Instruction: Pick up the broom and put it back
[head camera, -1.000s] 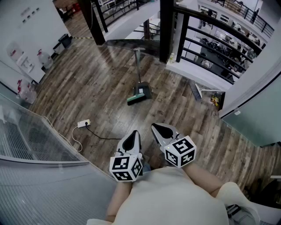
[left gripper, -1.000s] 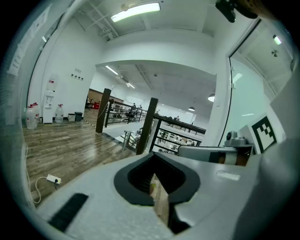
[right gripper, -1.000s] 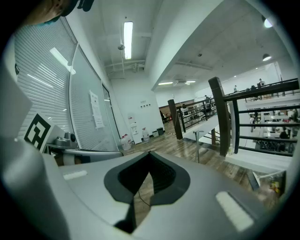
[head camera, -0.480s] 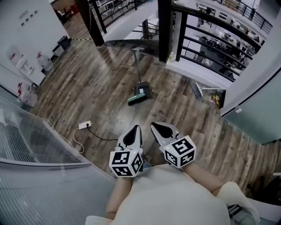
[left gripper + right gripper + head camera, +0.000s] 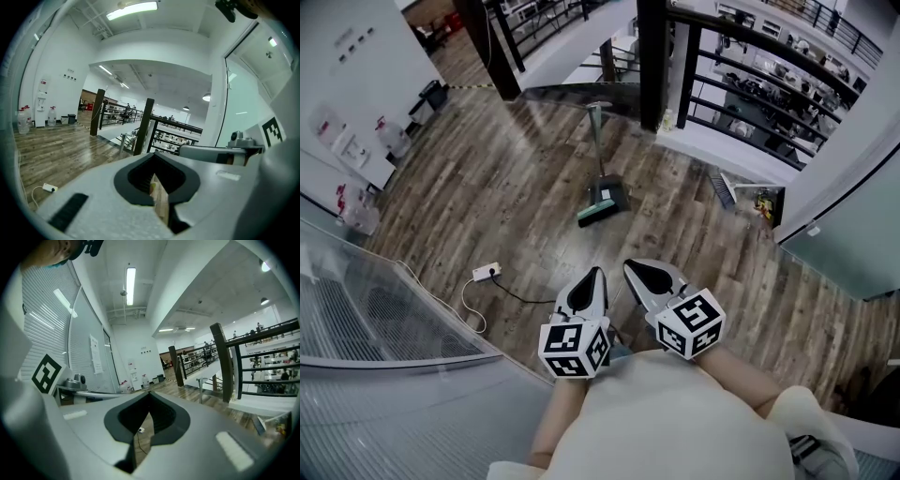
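**Both grippers closed, broom standing well ahead on the wood floor**

Closest in, the person's pale shirt (image 5: 675, 422) is filling the bottom of the head view, and the marker cubes are covering the hands, so only the bare forearms are showing. The left gripper (image 5: 592, 275) and the right gripper (image 5: 635, 269) are hovering side by side just in front of the body, apart from each other, their tips pointing forward and slightly down.

In its own view, the left gripper (image 5: 152, 155) is showing jaw tips pressed together with only floor behind the opening. The right gripper (image 5: 149, 394) is showing the same, gripping nothing.

Ahead and to the left of the left gripper, a white power strip (image 5: 487, 272) is lying on the floor with its cable curling back. The right gripper view is catching it through the jaw opening (image 5: 141, 430).

Well ahead of both grippers, the broom (image 5: 599, 150) is standing upright. A dark piece that is hard to make out is sitting against its green-edged head. The gripper views are showing only its handle (image 5: 122, 141) (image 5: 201, 389), since each gripper's body is hiding the head.

Just beyond the broom, a black railing (image 5: 741, 56) is running off to the right. The head view alone is showing the floor below it.
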The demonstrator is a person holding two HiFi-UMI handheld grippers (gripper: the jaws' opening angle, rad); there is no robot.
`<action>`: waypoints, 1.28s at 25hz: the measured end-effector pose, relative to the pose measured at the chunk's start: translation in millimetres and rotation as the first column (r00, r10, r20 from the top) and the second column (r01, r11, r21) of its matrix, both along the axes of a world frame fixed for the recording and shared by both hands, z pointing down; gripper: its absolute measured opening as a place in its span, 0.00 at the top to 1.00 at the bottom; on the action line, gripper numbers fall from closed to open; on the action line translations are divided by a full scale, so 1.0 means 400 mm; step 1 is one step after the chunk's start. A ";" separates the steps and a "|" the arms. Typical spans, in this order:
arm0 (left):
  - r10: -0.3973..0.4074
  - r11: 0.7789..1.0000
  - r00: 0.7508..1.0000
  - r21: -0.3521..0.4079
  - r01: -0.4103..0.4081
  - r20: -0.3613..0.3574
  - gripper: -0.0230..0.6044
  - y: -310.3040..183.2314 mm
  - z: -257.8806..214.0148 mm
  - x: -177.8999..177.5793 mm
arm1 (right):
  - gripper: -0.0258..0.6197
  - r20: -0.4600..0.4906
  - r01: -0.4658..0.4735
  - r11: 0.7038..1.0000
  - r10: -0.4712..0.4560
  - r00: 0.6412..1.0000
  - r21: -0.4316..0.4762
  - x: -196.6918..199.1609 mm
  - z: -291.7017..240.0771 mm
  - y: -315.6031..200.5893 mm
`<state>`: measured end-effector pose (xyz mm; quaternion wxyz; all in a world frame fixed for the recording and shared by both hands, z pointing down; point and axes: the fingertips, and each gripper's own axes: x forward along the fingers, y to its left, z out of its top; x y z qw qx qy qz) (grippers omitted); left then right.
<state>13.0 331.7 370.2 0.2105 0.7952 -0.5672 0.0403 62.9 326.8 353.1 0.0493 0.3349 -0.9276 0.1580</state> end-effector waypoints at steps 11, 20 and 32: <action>0.054 0.998 0.999 -0.018 -0.054 0.001 0.96 -0.044 0.017 -0.134 | 0.95 0.010 -0.015 1.000 0.015 1.000 -0.005 -0.149 0.006 -0.030; 0.079 0.996 0.997 -0.035 -0.079 -0.005 0.96 -0.068 0.046 -0.236 | 0.95 0.000 -0.048 0.998 0.048 0.999 -0.032 -0.238 0.031 -0.057; 0.090 0.995 0.995 -0.039 -0.091 -0.034 0.96 -0.126 0.055 -0.268 | 0.95 0.003 -0.066 0.997 0.066 0.998 -0.040 -0.276 0.030 -0.105</action>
